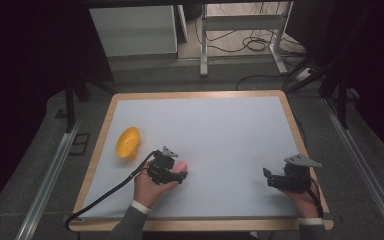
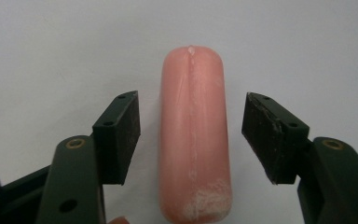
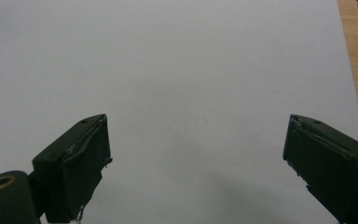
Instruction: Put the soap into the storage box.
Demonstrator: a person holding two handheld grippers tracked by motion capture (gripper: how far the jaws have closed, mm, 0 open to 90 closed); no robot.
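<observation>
Two hand-held grippers over a white-topped table, the left one astride a pink sausage

The table (image 1: 200, 125) has a pale wooden rim and a white surface; an orange bowl (image 1: 128, 142) lies tilted on its side near the left edge. The left gripper (image 1: 176, 172), held in the person's left hand (image 1: 150, 187), points right with its jaws spread to either side of the sausage (image 2: 193, 135), a gap showing between each pad and the sausage, which lies flat on the white surface. The right gripper (image 1: 275, 179), held near the right edge well apart from the sausage, has its jaws wide open over bare white surface
</observation>
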